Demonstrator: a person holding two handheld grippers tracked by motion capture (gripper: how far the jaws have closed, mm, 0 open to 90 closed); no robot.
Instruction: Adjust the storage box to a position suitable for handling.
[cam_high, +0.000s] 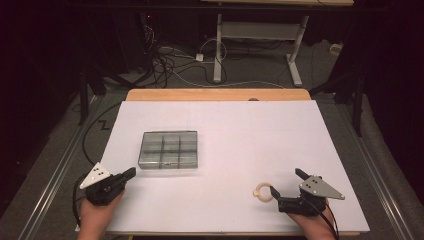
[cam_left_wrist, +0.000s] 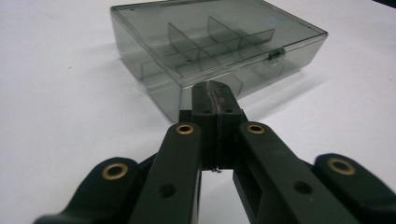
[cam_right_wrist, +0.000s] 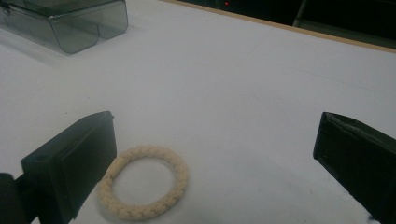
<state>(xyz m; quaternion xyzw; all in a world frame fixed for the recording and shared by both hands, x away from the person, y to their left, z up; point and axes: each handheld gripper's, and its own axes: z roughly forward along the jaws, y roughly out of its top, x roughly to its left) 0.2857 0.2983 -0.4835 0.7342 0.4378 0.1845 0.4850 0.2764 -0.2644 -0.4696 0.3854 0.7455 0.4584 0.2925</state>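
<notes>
While lying flat, cream ring (cam_right_wrist: 144, 182) sits beside open right claw (cam_right_wrist: 215, 163).

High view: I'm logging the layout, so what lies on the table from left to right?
left gripper → compartment box → braided ring → right gripper

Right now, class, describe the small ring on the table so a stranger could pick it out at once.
Start at the white table and go to its near right part, where the right gripper rests with open jaws. Just left of that gripper lies the braided ring, flat on the surface. It is cream and round, unlike the smoky, lidded compartment box farther left.
</notes>
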